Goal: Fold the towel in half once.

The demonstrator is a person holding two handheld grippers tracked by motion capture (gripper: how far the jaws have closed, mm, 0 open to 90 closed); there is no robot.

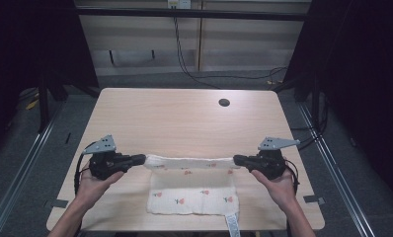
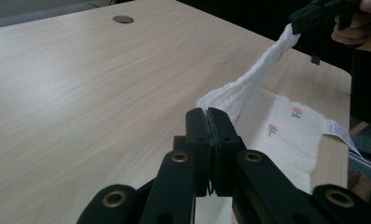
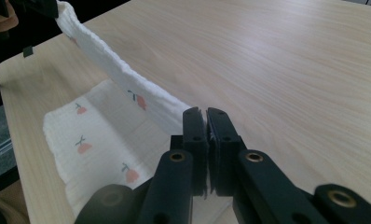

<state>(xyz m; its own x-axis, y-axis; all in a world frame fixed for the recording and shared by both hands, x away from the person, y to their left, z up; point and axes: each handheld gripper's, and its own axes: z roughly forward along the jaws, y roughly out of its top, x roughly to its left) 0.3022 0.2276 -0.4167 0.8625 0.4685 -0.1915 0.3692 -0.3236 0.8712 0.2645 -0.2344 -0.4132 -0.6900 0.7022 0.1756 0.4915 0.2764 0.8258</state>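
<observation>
While the cloth lies at the near table edge, its far hem is held raised and taut, one corner clamped in the left gripper, the other in the right gripper; the hem's long axis runs straight between them.

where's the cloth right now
In the high view the cloth lies at the table's near edge, its far edge lifted and stretched between the left tool and the right tool.
</observation>
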